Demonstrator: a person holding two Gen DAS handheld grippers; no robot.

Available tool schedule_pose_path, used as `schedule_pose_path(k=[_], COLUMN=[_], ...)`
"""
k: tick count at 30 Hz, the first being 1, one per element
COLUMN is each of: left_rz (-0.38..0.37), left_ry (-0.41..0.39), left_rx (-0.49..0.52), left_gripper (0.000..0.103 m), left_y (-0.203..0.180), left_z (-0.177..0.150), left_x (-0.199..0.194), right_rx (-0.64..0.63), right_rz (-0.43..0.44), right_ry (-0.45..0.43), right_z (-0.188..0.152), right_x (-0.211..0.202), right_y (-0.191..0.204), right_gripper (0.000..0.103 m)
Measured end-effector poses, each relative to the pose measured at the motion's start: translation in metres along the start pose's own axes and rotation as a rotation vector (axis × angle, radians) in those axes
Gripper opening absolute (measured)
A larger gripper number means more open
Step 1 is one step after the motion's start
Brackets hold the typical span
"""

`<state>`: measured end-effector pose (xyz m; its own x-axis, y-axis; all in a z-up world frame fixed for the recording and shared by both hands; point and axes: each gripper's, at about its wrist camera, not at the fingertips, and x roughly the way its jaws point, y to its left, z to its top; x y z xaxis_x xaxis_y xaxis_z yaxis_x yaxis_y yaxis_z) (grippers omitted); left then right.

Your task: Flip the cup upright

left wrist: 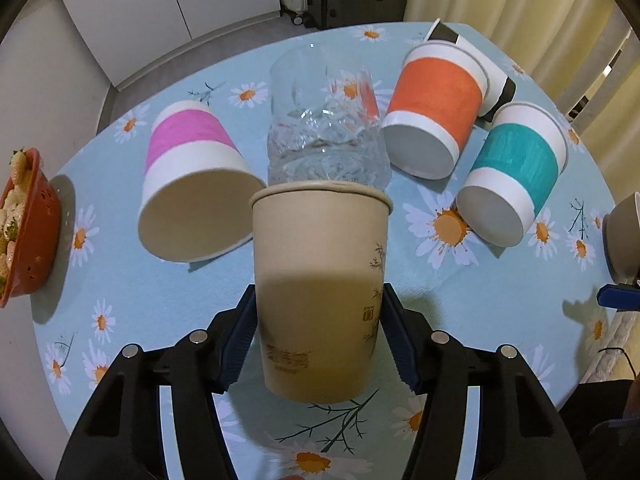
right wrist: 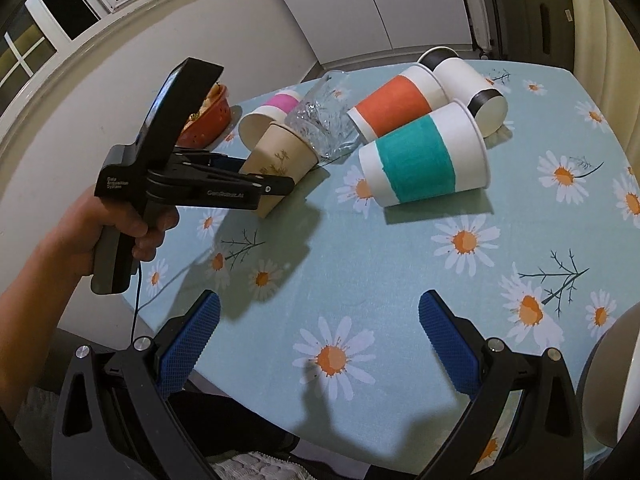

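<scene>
Bright overhead light, sharp shadows, fisheye warping.

Left wrist close behind cups (left wrist: 434, 116); right wrist farther, perhaps rightward.

Red colander (left wrist: 28, 232) of food at the daisy-print tablecloth's (right wrist: 400, 280) edge, grey bowl (left wrist: 624, 236) opposite.

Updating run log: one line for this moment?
left gripper: shut on tan cup, tilted | right gripper: open, empty | other cups: lying
</scene>
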<state>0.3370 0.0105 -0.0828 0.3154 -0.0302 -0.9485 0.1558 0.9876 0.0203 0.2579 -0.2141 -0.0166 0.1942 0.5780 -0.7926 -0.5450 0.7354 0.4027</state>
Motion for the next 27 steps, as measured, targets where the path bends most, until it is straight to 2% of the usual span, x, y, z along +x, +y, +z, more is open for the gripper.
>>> schedule_pose_path(k=[6,10,15,18,25,27], left_rz=[-0.023,-0.068,-0.172,-0.265,-0.39,-0.467], left_ry=[-0.006,-0.016,-0.034,-0.019,-0.012,-0.001], left_rx=[-0.015,-0.063,-0.158,-0.237,-0.38,-0.453], left_gripper=[0.056,0.056,0.056,0.056,0.056,0.056], left_y=[-0.002,0.0,0.003,-0.003,-0.012,-0.017], left_z=[-0.004,-0.013,-0.032,-0.053,-0.088,-0.1], left_x=[-0.004,-0.017,-0.036,-0.041,-0.039,-0.036], right_rx=[0.024,0.046,0.066,0.081,0.126,0.142], right_rz=[0.024,0.062,0.111,0.136,0.195,0.214], right_ry=[-0.004,-0.009,-0.025,-0.027,-0.014,-0.027], right_z=[0.003,0.005,0.006,0.004,-0.007,-0.009], right_x=[-0.002,-0.005,-0.015,-0.02,-0.029,-0.033], right_y=[-0.004,-0.007,-0.007,-0.009,-0.014,-0.016], right_gripper=[0.099,0.099,0.099,0.099,0.099,0.099])
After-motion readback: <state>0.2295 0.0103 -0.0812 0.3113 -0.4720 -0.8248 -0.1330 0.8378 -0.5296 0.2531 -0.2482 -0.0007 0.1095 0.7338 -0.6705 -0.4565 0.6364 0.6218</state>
